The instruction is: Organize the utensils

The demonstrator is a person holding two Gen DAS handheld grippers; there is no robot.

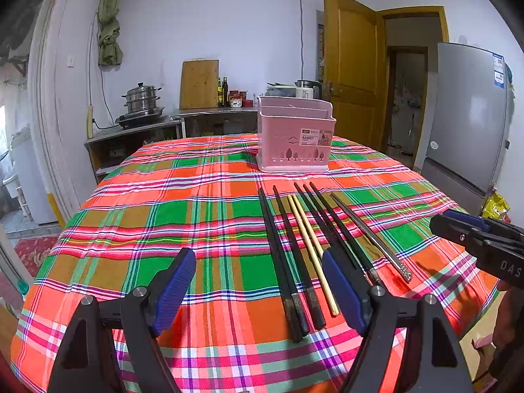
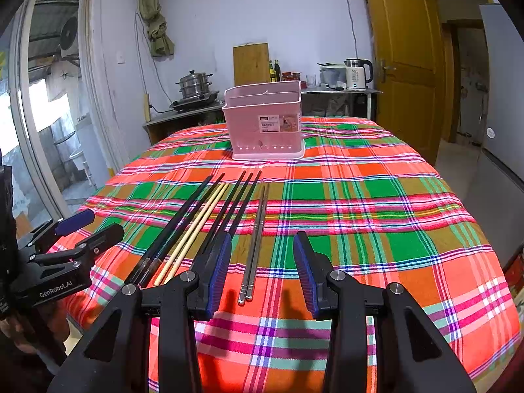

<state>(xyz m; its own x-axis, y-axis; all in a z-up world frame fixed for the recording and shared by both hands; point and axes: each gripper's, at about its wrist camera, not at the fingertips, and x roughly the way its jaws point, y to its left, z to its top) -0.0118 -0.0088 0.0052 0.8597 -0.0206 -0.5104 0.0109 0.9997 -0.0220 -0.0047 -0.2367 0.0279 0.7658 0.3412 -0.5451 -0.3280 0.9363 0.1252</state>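
Left gripper [image 1: 258, 290]: jaws apart, empty | right gripper [image 2: 262, 273]: jaws apart above paired steel chopsticks [image 2: 253, 245] | pink plastic utensil basket [image 2: 263, 122] upright beyond

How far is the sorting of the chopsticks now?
Nothing looks done: the pink basket shows no chopsticks inside. Both claws, left and right, are open and empty. All are left on the tablecloth: black chopsticks, wooden pair, metal pair.

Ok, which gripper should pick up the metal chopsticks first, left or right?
Right, most likely. The right gripper is open and the metal chopsticks already lie between its fingers. The left gripper is open too, but frames the black and pale wooden chopsticks instead, with the metal pair outside its right finger.
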